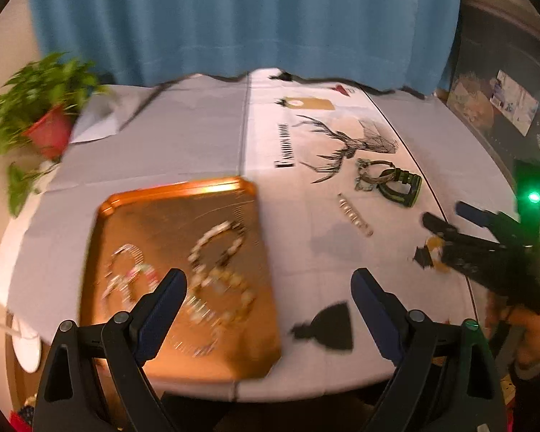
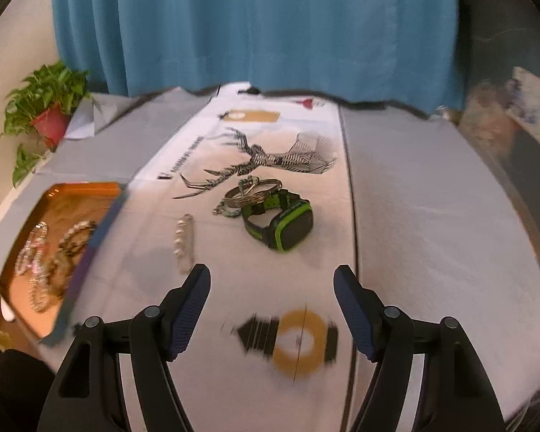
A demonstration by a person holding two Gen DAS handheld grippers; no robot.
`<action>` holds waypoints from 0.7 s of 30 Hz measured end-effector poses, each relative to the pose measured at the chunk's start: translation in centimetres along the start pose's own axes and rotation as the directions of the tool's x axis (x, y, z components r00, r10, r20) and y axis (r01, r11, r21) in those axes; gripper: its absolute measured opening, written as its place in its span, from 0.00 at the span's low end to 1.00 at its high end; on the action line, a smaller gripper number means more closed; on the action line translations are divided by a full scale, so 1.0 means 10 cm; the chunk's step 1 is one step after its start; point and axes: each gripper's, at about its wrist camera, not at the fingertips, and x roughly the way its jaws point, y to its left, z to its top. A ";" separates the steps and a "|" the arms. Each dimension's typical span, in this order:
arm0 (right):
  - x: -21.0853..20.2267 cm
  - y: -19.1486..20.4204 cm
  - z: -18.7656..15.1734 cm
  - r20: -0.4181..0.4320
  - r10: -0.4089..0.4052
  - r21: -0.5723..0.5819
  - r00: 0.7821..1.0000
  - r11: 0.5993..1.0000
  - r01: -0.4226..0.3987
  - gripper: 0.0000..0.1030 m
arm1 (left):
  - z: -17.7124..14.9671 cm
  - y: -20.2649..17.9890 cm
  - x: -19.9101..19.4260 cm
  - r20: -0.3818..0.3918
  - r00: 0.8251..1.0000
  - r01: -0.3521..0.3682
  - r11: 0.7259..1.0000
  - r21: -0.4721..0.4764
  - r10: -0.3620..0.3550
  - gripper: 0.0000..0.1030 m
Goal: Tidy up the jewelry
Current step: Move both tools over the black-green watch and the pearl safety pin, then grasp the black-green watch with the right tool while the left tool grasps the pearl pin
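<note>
Both of your tools stand wide and hold nothing: the left tool (image 1: pixel 268 298) hangs over the near edge of the orange tray (image 1: pixel 133 201), the right tool (image 2: pixel 271 298) over the printed cloth on the bench (image 2: pixel 432 198). Several beaded bracelets (image 1: pixel 216 248) already lie in the tray; the loose pieces wait well apart from it on the cloth: the pearl strand (image 2: pixel 184 243), the metal bangle (image 2: pixel 252 194) and the green-and-black watch (image 2: pixel 282 225).

The bangle leans against the watch strap and seems tangled with a small chain, so if you close on one you likely drag the other, and a piece could slide toward the bench edge. The pearl strand lies flat and thin; pinch it from too steep an angle and the pads may skid over it or nip the cloth and pull the whole print. Both views are smeared, so your aim is uncertain. Mind your left tool too: it sits low by the tray rim, and a knock there could scatter what is sorted
</note>
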 end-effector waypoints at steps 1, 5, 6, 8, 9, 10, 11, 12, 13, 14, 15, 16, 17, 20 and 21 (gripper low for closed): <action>0.14 -0.01 0.04 -0.013 0.000 -0.012 1.000 1.000 0.000 0.70 | 0.06 -0.06 0.08 -0.007 1.000 0.004 1.000 0.005 -0.004 0.88; 0.60 -0.06 0.18 -0.056 0.012 -0.053 0.998 0.998 -0.015 0.70 | 0.29 -0.29 0.45 -0.042 0.999 0.023 0.999 0.025 -0.022 0.88; 0.69 -0.07 0.21 -0.062 0.015 -0.061 0.998 0.998 -0.019 0.70 | 0.34 -0.34 0.54 -0.053 0.998 0.031 0.999 0.028 -0.030 0.88; 0.82 -0.09 0.24 -0.079 0.028 -0.075 0.996 0.997 -0.034 0.72 | 0.41 -0.45 0.71 -0.075 0.996 0.055 0.998 0.037 -0.052 0.88; 0.90 -0.11 0.25 -0.091 0.030 -0.086 0.995 0.996 -0.038 0.72 | 0.45 -0.49 0.78 -0.090 0.994 0.066 0.997 0.040 -0.063 0.88; 0.94 -0.14 0.25 -0.090 0.032 -0.093 0.995 0.995 -0.040 0.74 | 0.49 -0.55 0.88 -0.107 0.991 0.089 0.995 0.046 -0.084 0.88; 0.95 -0.19 0.25 -0.086 0.032 -0.094 0.996 0.995 -0.041 0.74 | 0.53 -0.61 0.99 -0.128 0.987 0.104 0.993 0.056 -0.096 0.88; 0.96 -0.24 0.25 -0.085 0.027 -0.090 0.996 0.995 -0.034 0.74 | 0.57 -0.66 1.09 -0.143 0.985 0.103 0.993 0.062 -0.093 0.88; 0.95 -0.29 0.24 -0.080 0.015 -0.088 0.997 0.996 -0.022 0.76 | 0.59 -0.70 1.18 -0.156 0.983 0.104 0.992 0.070 -0.092 0.88; 0.94 -0.33 0.23 -0.076 0.002 -0.089 0.997 0.996 -0.009 0.77 | 0.60 -0.73 1.25 -0.168 0.982 0.104 0.992 0.076 -0.090 0.88; 0.94 -0.38 0.22 -0.070 -0.004 -0.089 0.998 0.996 -0.002 0.78 | 0.62 -0.76 1.34 -0.182 0.979 0.104 0.991 0.080 -0.088 0.88; 0.94 -0.43 0.21 -0.071 0.005 -0.087 0.997 0.996 -0.011 0.79 | 0.62 -0.77 1.41 -0.193 0.977 0.104 0.991 0.082 -0.087 0.88; 0.94 -0.46 0.21 -0.075 0.018 -0.085 0.997 0.996 -0.024 0.80 | 0.62 -0.78 1.49 -0.211 0.974 0.097 0.992 0.079 -0.078 0.88; 0.97 -0.52 0.24 -0.083 0.045 -0.114 0.996 0.992 -0.054 0.84 | 0.62 -0.78 1.64 -0.253 0.963 0.113 0.992 0.063 -0.093 0.88; 0.99 -0.52 0.26 -0.082 0.052 -0.135 0.995 0.989 -0.062 0.86 | 0.61 -0.78 1.68 -0.266 0.959 0.113 0.992 0.057 -0.094 0.88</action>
